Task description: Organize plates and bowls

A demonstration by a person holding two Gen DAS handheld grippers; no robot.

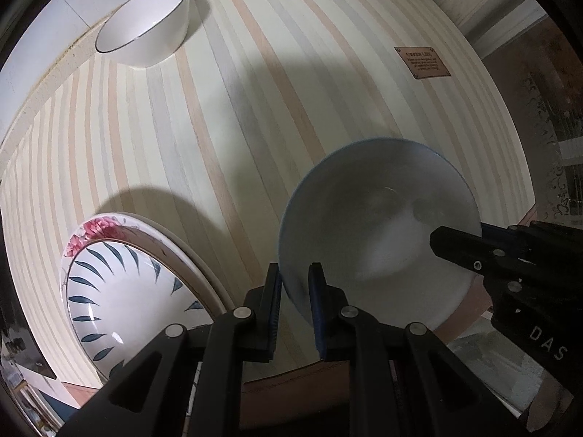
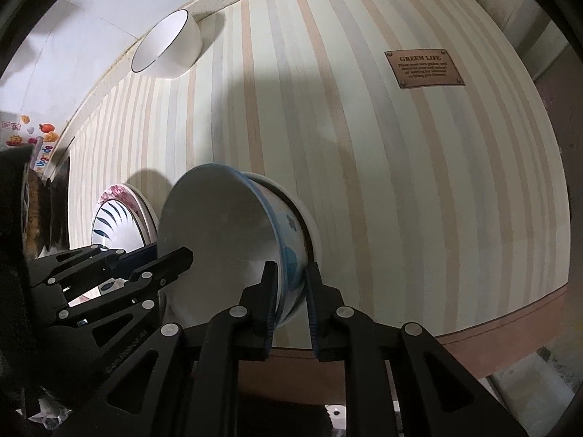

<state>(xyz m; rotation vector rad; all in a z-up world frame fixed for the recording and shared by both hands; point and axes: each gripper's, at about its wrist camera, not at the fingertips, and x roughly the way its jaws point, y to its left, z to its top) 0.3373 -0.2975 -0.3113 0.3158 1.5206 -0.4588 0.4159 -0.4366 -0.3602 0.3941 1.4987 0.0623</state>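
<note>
I've got the blue-patterned bowl (image 2: pixel 233 240) pinched by both grippers near the tabletop's (image 2: pixel 400 182) front edge: left gripper (image 1: pixel 295 276) clamped on its rim, right gripper (image 2: pixel 290 273) loosening. Risk: one-sided hold tips it.

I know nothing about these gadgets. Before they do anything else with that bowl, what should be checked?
1. Left tool grips the blue-rimmed bowl: ok, its pads are shut on the rim.
2. Right tool grips the opposite rim: cannot tell. The wall sits between its fingers, but whether they press on it is unclear.
3. Bowl seated in the white dish beneath: cannot tell, only part of the dish's edge shows.
4. Leaf-pattern plate clear of the bowl: ok, it lies apart to the side.
5. Dark-rimmed white bowl out of the way: ok, it stands far off by the wall.
</note>
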